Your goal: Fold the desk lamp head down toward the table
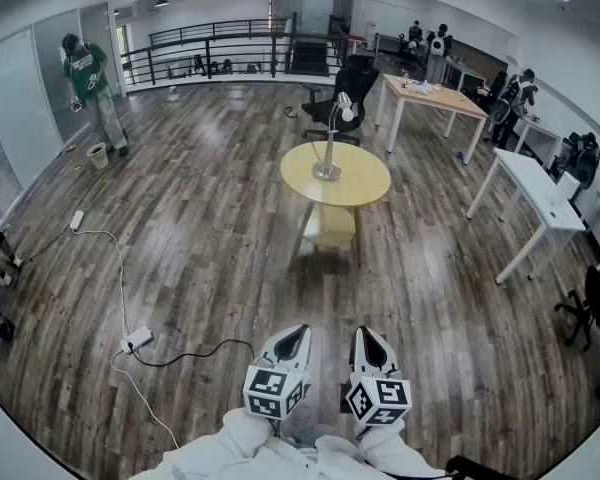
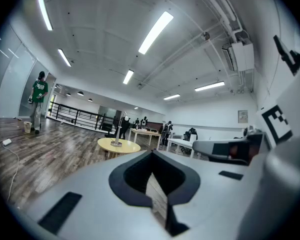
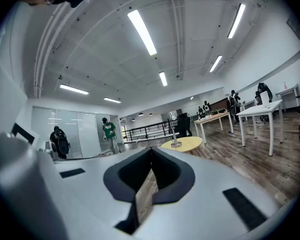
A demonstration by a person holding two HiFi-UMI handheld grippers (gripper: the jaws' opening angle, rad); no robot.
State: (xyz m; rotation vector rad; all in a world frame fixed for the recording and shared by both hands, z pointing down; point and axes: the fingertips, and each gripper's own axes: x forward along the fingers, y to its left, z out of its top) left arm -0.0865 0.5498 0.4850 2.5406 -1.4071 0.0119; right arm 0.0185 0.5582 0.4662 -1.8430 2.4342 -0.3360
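Note:
A silver desk lamp [image 1: 330, 138] stands upright on a round yellow table [image 1: 360, 193] in the middle of the room, its head raised at the top of the stem. The same lamp [image 2: 118, 132] and the lamp [image 3: 174, 134] show small and far off in both gripper views. My left gripper [image 1: 298, 331] and right gripper [image 1: 367, 334] are held side by side close to my body, well short of the table. Both have their jaws shut with nothing between them.
A power strip with a black cable [image 1: 138, 342] lies on the wood floor to my left. White desks [image 1: 536, 188] stand at the right and a wooden-topped table [image 1: 430, 96] behind the lamp. A person in green [image 1: 88, 78] stands at the far left.

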